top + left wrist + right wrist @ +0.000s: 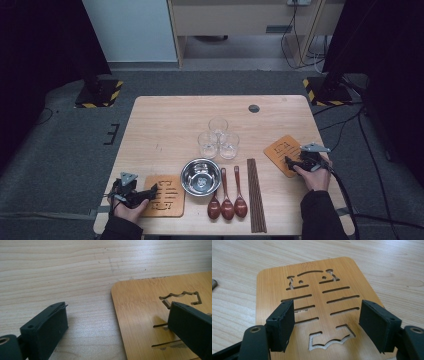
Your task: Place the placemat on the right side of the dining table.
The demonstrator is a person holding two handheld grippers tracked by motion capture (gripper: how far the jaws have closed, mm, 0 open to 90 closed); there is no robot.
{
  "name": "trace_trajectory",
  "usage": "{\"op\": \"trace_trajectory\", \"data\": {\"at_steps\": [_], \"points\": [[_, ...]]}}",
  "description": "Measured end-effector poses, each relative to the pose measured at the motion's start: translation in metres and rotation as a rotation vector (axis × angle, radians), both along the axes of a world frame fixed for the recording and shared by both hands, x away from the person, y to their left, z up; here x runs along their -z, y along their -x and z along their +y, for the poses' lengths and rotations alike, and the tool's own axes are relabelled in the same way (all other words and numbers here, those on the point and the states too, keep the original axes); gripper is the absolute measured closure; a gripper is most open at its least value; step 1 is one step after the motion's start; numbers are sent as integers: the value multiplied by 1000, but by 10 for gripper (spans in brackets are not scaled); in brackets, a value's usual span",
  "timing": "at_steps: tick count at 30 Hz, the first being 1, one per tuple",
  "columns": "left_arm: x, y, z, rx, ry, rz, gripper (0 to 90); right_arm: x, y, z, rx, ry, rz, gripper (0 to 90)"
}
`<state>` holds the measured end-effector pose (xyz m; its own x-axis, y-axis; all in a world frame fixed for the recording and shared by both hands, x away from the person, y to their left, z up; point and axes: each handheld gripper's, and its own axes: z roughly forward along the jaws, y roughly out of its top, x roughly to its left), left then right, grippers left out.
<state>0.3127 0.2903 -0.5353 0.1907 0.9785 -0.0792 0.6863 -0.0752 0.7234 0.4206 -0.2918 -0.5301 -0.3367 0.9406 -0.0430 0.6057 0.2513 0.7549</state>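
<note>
Two bamboo mats are what the work turns on, one under each gripper. From the high view, the left gripper (145,195) sits at the near left edge of the table (165,120) with its tips over the left mat (167,196), and the right gripper (292,162) rests over the near corner of the right mat (282,152); between them lie a steel bowl (200,176), three glasses (218,138), three wooden spoons (227,197) and a bundle of chopsticks (256,195). In the left gripper view the jaws stand wide apart and hold nothing, one over bare table and the other above the left mat (142,315), straddling its edge. In the right gripper view the jaws are likewise spread wide and empty, with the right mat (317,297) lying flat just ahead and beneath them. I'd judge this the reach before a grasp: next each gripper must drop to a mat edge and close on it.
</note>
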Motion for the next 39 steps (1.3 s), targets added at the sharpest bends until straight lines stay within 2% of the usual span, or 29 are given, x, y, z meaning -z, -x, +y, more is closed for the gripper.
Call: {"op": "trace_trajectory", "data": {"at_steps": [1,5,11,13,16,20,22,27,29,32,33,39], "points": [[0,0,0,0,0,0,18,1,0,1,-10,15,6,280],[0,0,0,0,0,0,18,3,0,4,-15,23,11,265],[0,0,0,0,0,0,18,4,-1,13,-13,23,1,250],[0,0,0,0,0,0,17,5,-2,16,-5,4,2,249],[0,0,0,0,0,0,18,4,-3,19,-14,12,3,253],[0,0,0,0,0,0,18,-1,-6,16,-31,-7,-14,326],[0,0,0,1,0,0,17,-4,-9,12,-58,-18,-5,361],[0,0,0,1,0,0,16,0,-13,10,-116,2,31,365],[0,0,0,1,0,0,16,0,-14,10,-120,-7,34,363],[0,0,0,1,0,0,16,1,-15,9,-110,-23,42,344],[0,0,0,1,1,0,16,3,-15,8,-94,-48,44,338],[0,0,0,1,1,0,16,2,-13,9,-80,-47,49,343]]}}
